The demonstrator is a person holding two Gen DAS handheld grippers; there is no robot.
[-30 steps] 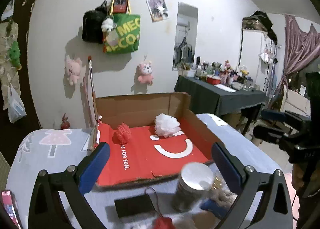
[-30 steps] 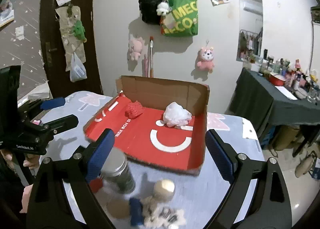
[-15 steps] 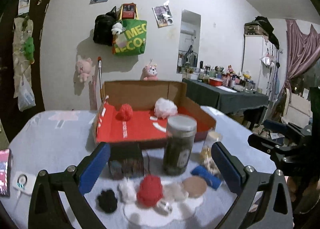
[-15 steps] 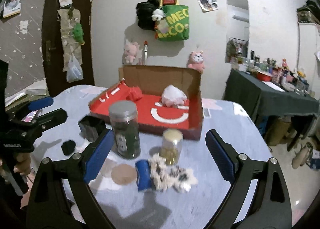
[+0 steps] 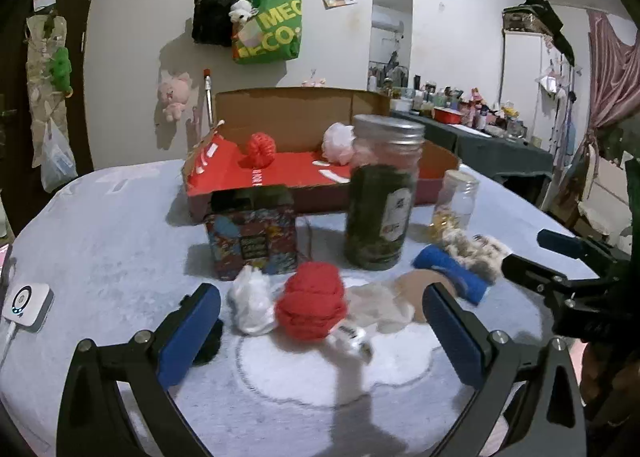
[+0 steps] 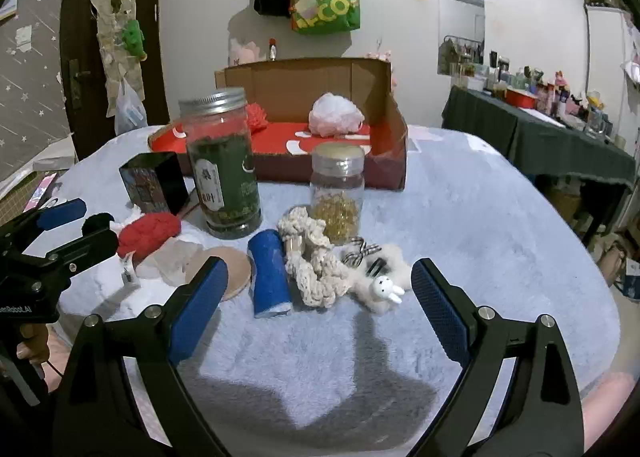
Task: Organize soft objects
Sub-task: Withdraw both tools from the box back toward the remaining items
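Note:
My left gripper (image 5: pixel 320 333) is open and empty, low over the table, with a red knitted ball (image 5: pixel 311 305) and a white pompom (image 5: pixel 250 305) just ahead between its fingers. My right gripper (image 6: pixel 318 301) is open and empty, with a cream crochet scrunchie (image 6: pixel 316 261), a fluffy rabbit clip (image 6: pixel 382 283) and a blue roll (image 6: pixel 269 273) in front of it. A cardboard box with a red floor (image 5: pixel 288 169) stands behind and holds a red ball (image 5: pixel 259 148) and a white puff (image 5: pixel 338 142).
A tall green-filled jar (image 6: pixel 222 165), a small jar of gold beads (image 6: pixel 337 193) and a printed dark box (image 5: pixel 252 233) stand between the soft things and the cardboard box. A round tan pad (image 6: pixel 234 267) and a black pompom (image 5: pixel 208 341) lie nearby. A white device (image 5: pixel 26 307) lies at the left.
Both grippers have pulled back from the cardboard box and dropped low toward the table, so the jars and the soft things in front now fill the views. Both stay open.

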